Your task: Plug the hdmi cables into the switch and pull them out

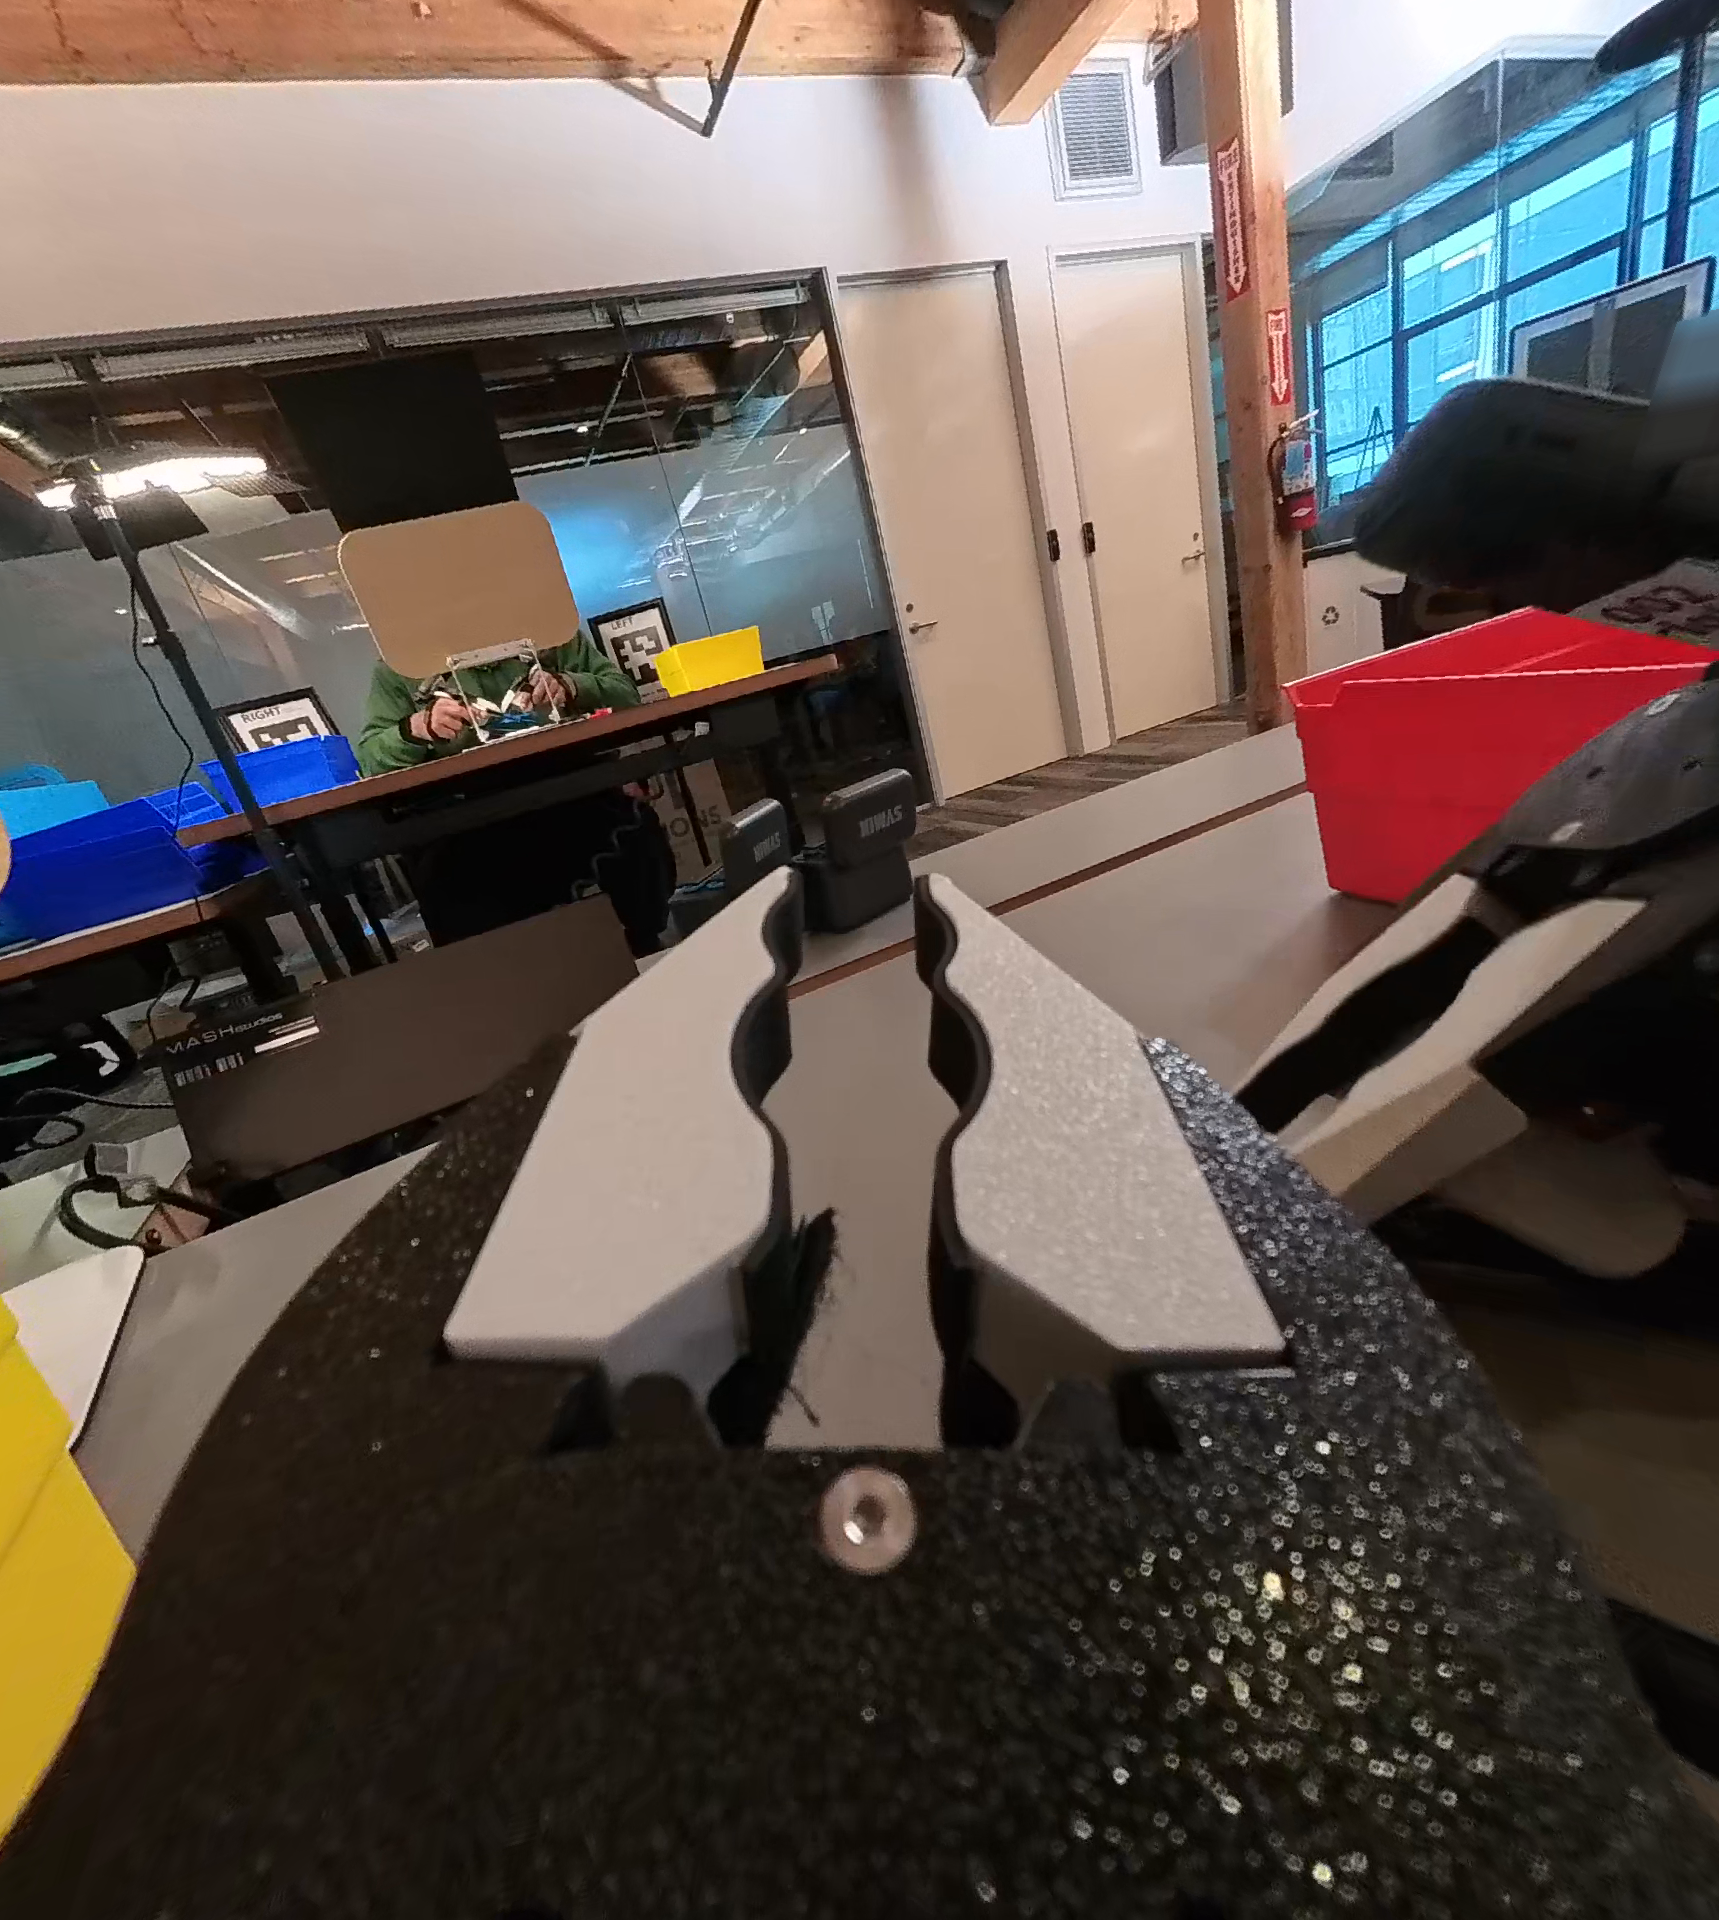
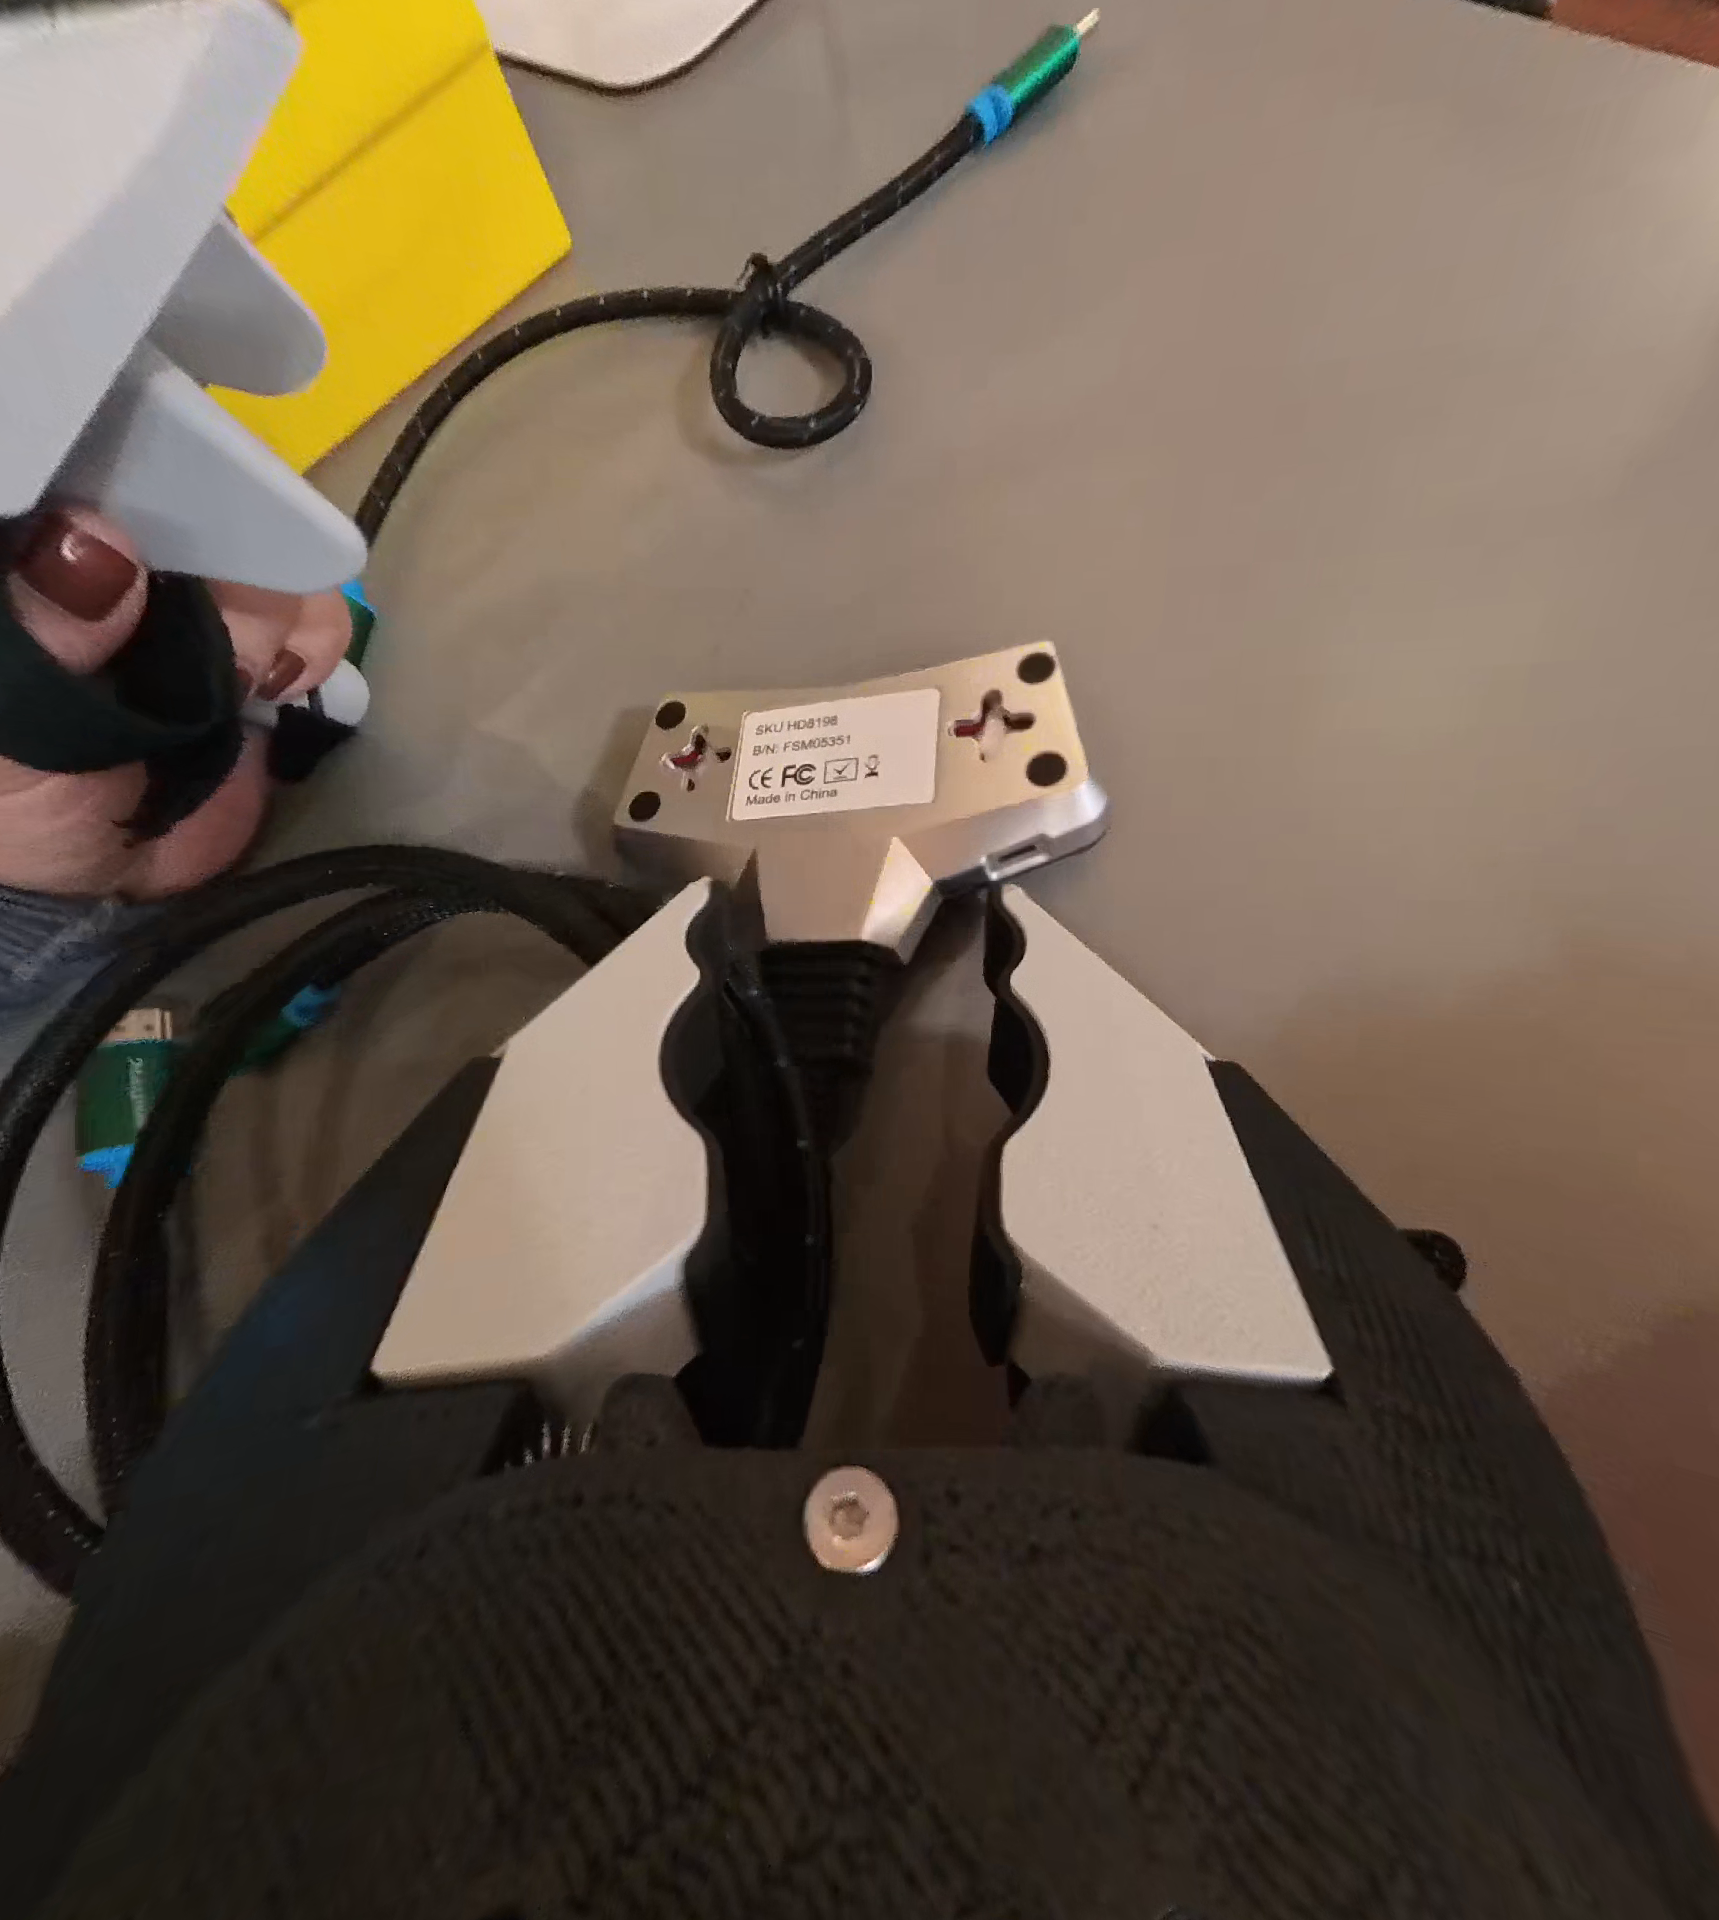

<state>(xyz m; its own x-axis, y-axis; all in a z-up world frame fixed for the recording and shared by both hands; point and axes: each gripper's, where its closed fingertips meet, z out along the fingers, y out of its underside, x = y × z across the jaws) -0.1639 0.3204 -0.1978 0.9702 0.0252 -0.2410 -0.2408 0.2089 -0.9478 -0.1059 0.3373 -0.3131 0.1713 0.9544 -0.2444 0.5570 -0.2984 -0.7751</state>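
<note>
In the right wrist view, the silver HDMI switch [image 2: 865, 758] lies upside down on the grey table [image 2: 1354, 520], its white label facing up. My right gripper [image 2: 860, 899] is open, its jaws straddling the switch's tapered neck and black cable boot; the left pad touches the cable and a gap shows on the right. One green HDMI plug [image 2: 1031, 68] lies far ahead and a second [image 2: 133, 1091] lies at lower left among black braided cables [image 2: 24, 1195]. My left gripper [image 1: 855, 894] is open and empty, raised and pointing across the room; it also shows at the upper left of the right wrist view [image 2: 107, 312].
A yellow bin [image 2: 398, 208] stands at the table's left. A red bin [image 1: 1437, 758] stands at the far right. The hand [image 2: 86, 665] holding the left gripper is close to the switch's left. A person in green [image 1: 491, 696] sits at another table far off. Some 12 centimeters of space lies between my two pairs of fingers.
</note>
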